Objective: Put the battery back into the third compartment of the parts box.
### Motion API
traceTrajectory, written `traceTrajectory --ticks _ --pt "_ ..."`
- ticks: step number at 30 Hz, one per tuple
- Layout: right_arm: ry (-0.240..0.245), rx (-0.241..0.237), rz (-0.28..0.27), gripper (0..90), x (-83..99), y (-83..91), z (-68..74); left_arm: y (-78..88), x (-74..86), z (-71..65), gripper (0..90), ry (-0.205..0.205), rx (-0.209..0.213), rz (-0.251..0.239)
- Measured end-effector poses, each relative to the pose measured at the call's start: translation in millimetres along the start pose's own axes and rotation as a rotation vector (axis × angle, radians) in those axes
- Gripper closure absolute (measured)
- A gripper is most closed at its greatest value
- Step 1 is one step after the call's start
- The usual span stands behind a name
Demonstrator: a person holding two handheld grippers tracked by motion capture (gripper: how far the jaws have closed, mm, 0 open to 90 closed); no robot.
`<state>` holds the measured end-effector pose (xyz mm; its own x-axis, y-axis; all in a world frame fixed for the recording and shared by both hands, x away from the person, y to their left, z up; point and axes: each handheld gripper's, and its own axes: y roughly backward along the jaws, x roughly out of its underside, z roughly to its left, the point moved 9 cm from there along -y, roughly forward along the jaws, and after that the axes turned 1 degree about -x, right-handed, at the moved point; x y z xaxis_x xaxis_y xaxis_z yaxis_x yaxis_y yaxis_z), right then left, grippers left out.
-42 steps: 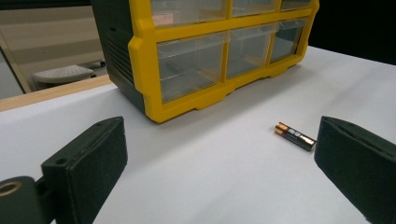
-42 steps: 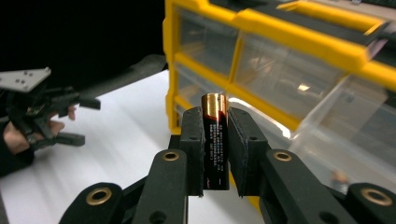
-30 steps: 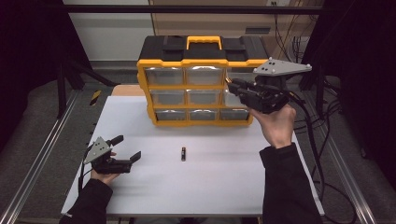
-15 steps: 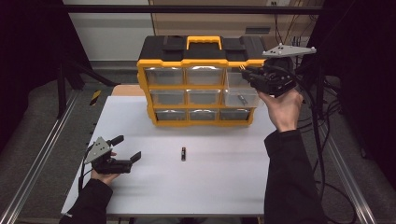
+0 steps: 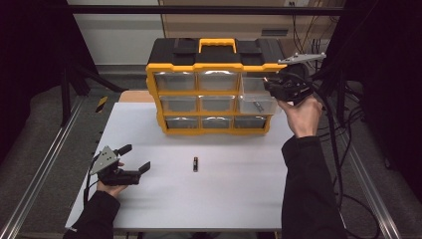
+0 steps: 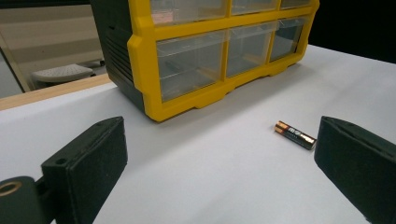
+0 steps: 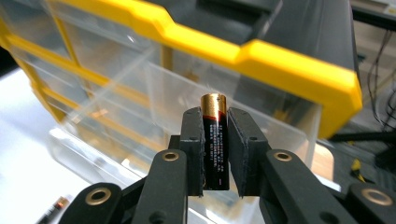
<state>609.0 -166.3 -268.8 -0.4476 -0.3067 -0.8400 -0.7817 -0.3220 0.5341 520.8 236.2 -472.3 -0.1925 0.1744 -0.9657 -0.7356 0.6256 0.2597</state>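
We pinch a battery [image 7: 215,140] upright in our right gripper [image 7: 215,154] beside the drawer cabinet [image 7: 299,70]; our left gripper [image 6: 224,158] rests spread wide.

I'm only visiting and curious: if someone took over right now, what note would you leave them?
Right claw: shut on a battery, held upright at the pulled-out right drawers of the yellow organizer.
Left claw: open, holding nothing, resting low over the white table.
A second battery lies loose on the table in front of the organizer.
Done: one battery picked up and brought to the drawers; one drawer seems to hold something already.
Left: probably drop this battery in, fetch the loose one, then close the drawers.
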Motion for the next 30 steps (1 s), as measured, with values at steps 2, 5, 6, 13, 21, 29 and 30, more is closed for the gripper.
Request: traceTrajectory --ticks 2,5,6,13,21,29,30 --pt "0.001 0.016 0.015 76.5 3.7 -2.3 -2.8 -0.1 0.2 0.1 2.0 0.0 -0.001 0.002" --pt "-0.02 0.018 -0.003 74.4 4.1 -1.3 -5.2 -0.3 0.4 0.0 2.0 0.0 0.0 0.002" --pt "-0.026 0.018 -0.017 71.8 3.1 -0.3 -5.6 -0.2 0.4 -0.1 2.0 -0.001 0.0 0.003" --pt "-0.017 -0.009 -0.168 49.4 -6.5 21.3 -0.4 -0.2 0.3 -0.1 2.1 -0.001 0.0 0.002" --pt "-0.006 -0.077 -0.362 8.9 -1.4 51.3 36.2 -0.1 0.1 -0.2 2.0 0.001 0.0 0.001" --pt "0.0 -0.111 -0.368 1.5 25.4 55.0 63.3 -0.2 0.4 -0.2 2.1 0.001 0.0 0.003" --pt "-0.003 -0.118 -0.374 1.4 29.0 54.8 67.1 -0.2 0.2 -0.4 2.0 0.0 0.0 0.002"
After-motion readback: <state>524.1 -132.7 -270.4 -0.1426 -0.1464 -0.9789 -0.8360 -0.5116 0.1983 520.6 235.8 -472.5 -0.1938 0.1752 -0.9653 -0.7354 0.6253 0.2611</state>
